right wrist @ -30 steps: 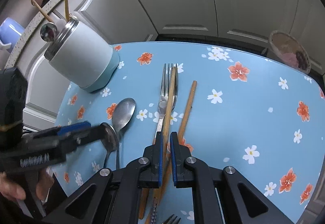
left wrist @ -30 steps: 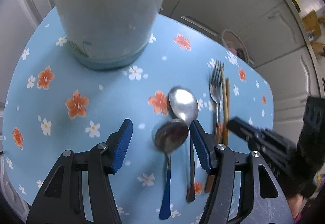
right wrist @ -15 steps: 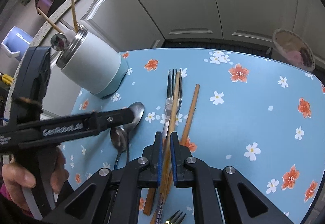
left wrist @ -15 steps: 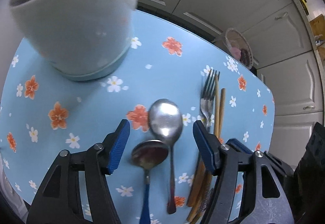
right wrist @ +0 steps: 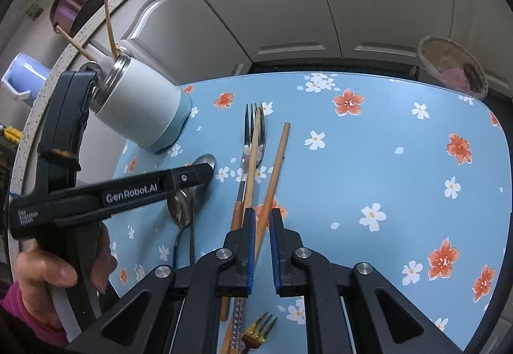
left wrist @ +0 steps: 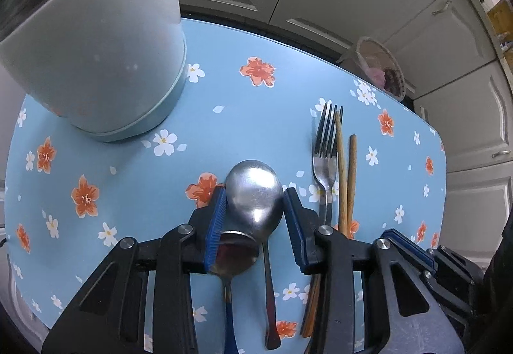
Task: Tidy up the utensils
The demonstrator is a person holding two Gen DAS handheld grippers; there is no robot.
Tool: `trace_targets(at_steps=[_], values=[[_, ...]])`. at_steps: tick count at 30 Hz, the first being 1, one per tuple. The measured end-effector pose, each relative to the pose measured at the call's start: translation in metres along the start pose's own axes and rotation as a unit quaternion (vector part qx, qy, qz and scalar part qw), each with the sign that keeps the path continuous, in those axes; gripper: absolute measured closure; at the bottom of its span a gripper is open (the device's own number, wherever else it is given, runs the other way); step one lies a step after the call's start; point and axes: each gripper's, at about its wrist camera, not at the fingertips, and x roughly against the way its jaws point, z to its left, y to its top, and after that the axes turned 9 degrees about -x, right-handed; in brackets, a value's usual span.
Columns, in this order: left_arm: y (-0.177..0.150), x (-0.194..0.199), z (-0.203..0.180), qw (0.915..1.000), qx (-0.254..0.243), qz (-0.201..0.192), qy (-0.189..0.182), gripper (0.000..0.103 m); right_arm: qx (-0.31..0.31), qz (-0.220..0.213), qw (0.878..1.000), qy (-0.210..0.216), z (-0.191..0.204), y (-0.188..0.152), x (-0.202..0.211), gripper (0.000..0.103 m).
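In the left wrist view my left gripper (left wrist: 255, 192) points down at the blue flowered table (left wrist: 128, 161). Its jaws are closing, and both blue pads touch the bowl of a silver spoon (left wrist: 253, 190). A second spoon with a blue handle (left wrist: 234, 253) lies partly under it. A fork (left wrist: 325, 155) and two wooden chopsticks (left wrist: 352, 168) lie to the right. The white utensil cup (left wrist: 96, 59) stands at the far left. My right gripper (right wrist: 263, 211) hovers shut over a chopstick (right wrist: 279, 155) and holds nothing. My left gripper (right wrist: 198, 176) reaches in from the left.
A gold fork (right wrist: 259, 331) and a patterned handle lie near the table's front edge. The cup (right wrist: 144, 110) holds chopsticks. A person's hand (right wrist: 48, 273) grips the left tool. A round basket (right wrist: 452, 65) sits on the floor beyond the table. White cabinets (right wrist: 320, 1) stand behind.
My left gripper has shifted right over the two spoons, and its wide jaws have narrowed onto the silver spoon's bowl. The right gripper has stayed in place, shut.
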Motion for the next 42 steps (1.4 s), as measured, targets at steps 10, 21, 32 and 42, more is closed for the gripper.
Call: trace_targets(at_steps=[10, 21, 32, 42], values=[[-0.001, 0.013, 0.019, 0.9996, 0.009, -0.013, -0.024, 0.068, 0.009, 0.017, 1.000, -0.003, 0.016, 0.019, -0.031, 0.096], [-0.001, 0.015, 0.024, 0.9992, 0.019, -0.007, -0.034, 0.097, 0.017, 0.035, 0.999, -0.024, 0.020, 0.026, -0.048, 0.096], [-0.005, 0.014, 0.005, 0.9973, -0.002, 0.016, -0.072, 0.059, 0.022, 0.027, 0.998, -0.044, 0.003, 0.014, -0.032, 0.095], [-0.006, -0.004, -0.025, 0.9984, -0.034, 0.034, -0.030, 0.048, -0.002, 0.026, 0.999, -0.042, -0.026, 0.002, -0.011, 0.095]])
